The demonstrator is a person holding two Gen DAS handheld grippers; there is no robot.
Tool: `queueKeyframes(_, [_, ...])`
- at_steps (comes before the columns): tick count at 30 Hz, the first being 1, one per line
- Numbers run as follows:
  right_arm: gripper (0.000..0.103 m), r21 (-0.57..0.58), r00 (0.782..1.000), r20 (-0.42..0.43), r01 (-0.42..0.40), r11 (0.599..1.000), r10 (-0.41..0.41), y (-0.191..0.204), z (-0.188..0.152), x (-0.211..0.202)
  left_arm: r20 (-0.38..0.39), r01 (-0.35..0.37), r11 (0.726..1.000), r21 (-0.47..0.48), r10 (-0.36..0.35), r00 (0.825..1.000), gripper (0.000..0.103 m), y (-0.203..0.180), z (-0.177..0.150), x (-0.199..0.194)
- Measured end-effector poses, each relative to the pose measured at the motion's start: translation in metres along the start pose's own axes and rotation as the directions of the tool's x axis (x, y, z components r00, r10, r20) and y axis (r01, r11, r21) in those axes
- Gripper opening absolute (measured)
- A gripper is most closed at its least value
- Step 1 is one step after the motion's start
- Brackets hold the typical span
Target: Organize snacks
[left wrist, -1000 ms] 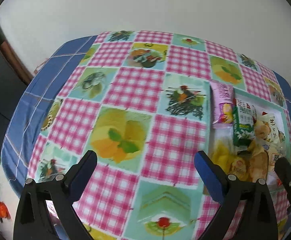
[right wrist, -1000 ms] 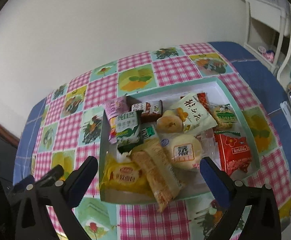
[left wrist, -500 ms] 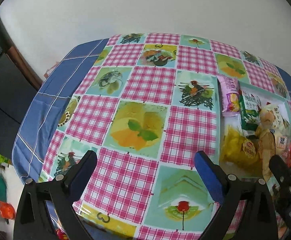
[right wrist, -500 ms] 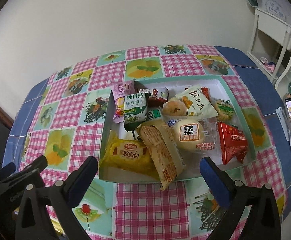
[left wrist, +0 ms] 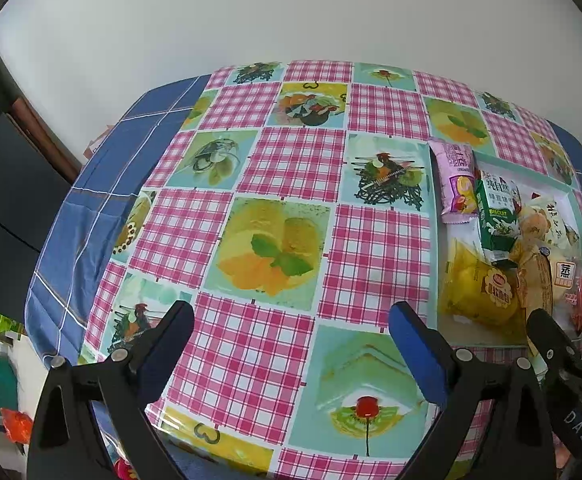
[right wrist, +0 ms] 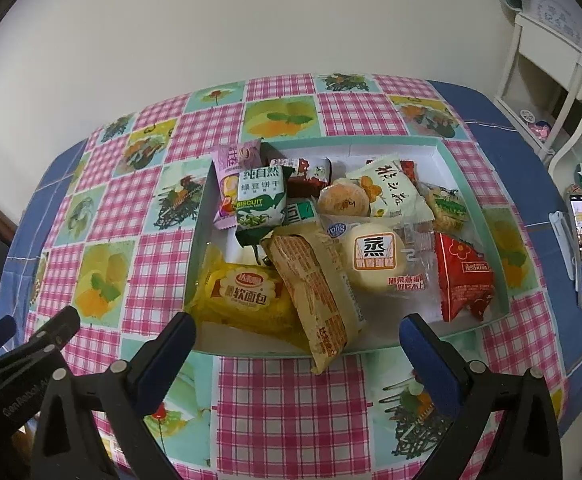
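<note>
Both tools were wide apart and held nothing: the left tool (left wrist: 291, 334) hung over bare tablecloth (left wrist: 283, 168) on the counter, and the right tool (right wrist: 297, 340) hung just before the tray (right wrist: 467, 172). All the snacks lay heaped inside that tray, near its front wall the yellow bread packet (right wrist: 247, 292) and the long tan wafer packet (right wrist: 315, 288), which stuck out over the rim. I judged the packets light, soft and slippery; the round steamed cake (right wrist: 373, 258) and the bread would crush easily. Taking a packet by its crimped end seal, or across the narrow middle with little force, seemed safest.
</note>
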State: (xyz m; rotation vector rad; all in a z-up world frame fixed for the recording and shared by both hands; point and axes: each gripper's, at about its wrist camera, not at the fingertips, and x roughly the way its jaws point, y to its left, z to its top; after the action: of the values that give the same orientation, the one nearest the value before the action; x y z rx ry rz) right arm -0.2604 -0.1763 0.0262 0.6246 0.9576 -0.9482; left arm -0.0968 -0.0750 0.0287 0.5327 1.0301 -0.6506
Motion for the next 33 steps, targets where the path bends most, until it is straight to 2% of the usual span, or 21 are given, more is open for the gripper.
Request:
queueKeyframes(13, [0.103,0.008,0.999,-0.032,0.008,1.0,-0.008,-0.002,-0.002,0.006,-0.036,0.007,1.0,-0.03,-0.009,0.999,0.098,0.003,0.0,0.009])
queueKeyframes(33, [0.103,-0.008,1.0,-0.019,0.006,1.0,-0.007,0.002,-0.001,0.005,-0.046,0.009,0.999,-0.043,-0.011,0.999,0.098,0.004,0.0,0.012])
